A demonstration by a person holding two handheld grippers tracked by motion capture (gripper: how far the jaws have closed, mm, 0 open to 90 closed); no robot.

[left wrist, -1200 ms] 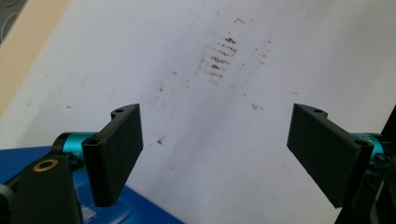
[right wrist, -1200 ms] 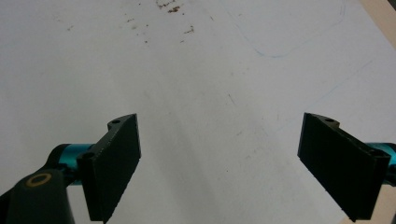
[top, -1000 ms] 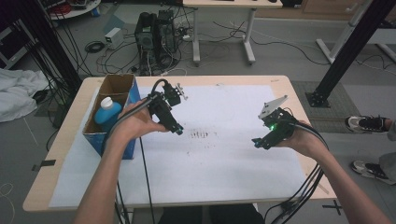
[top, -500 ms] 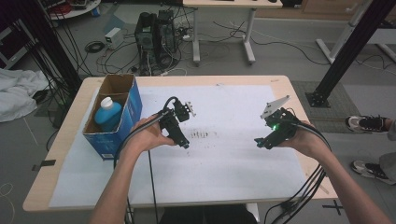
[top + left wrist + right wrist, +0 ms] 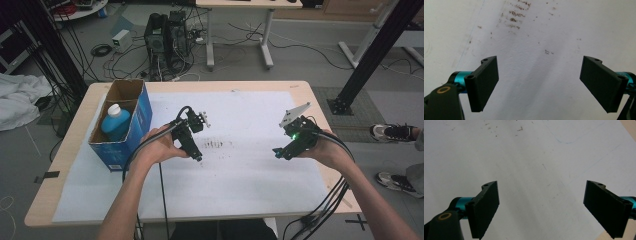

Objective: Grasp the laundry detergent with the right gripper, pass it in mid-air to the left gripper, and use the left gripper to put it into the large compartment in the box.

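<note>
My left gripper (image 5: pixel 196 156) hangs over the middle of the white paper sheet (image 5: pixel 240 175), just left of a patch of dark specks (image 5: pixel 215 145). In the left gripper view its two black jaws stand wide apart over bare paper, the left gripper (image 5: pixel 540 83) open with nothing between them, the specks (image 5: pixel 514 15) ahead. My right gripper (image 5: pixel 278 153) hovers over the right part of the sheet with a green light on its body. In the right gripper view the right gripper (image 5: pixel 541 207) is open above blank paper.
A blue cardboard box (image 5: pixel 142 117) stands open at the table's left, holding a blue bottle (image 5: pixel 115 125) with a white cap. The wooden table edge (image 5: pixel 65 150) runs around the paper. Cables trail from both grippers off the front edge.
My left gripper has moved right and toward the front, away from the blue box, to the sheet's middle. The right gripper has barely shifted.
</note>
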